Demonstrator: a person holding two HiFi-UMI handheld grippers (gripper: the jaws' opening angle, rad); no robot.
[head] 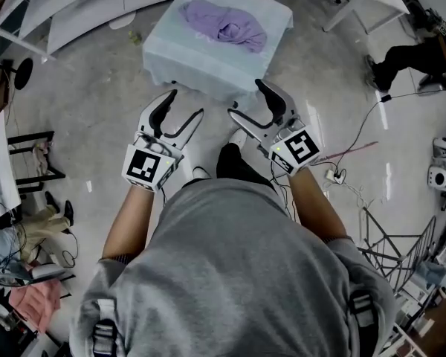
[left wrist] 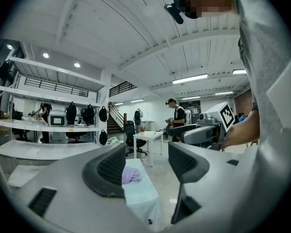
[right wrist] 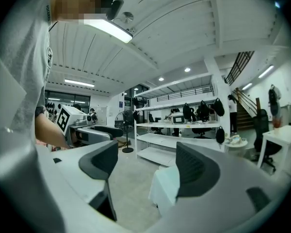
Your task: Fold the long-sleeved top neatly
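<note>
A crumpled purple long-sleeved top (head: 224,25) lies in a heap on a small table under a pale cloth (head: 201,64), ahead of me. My left gripper (head: 184,108) hangs short of the table's near edge, jaws wide apart and empty. My right gripper (head: 245,99) is level with it, also open and holding nothing. In the left gripper view, the top (left wrist: 132,176) shows between the pads, far off, and the left gripper (left wrist: 146,165) points level at the table. The right gripper (right wrist: 145,165) sees only the table's cloth corner (right wrist: 165,187).
Cables and a power strip (head: 334,175) lie on the concrete floor to the right, beside a metal frame (head: 390,244). A seated person's legs (head: 401,59) are at the far right. White shelving (left wrist: 43,149) and another standing person (left wrist: 177,120) are farther off.
</note>
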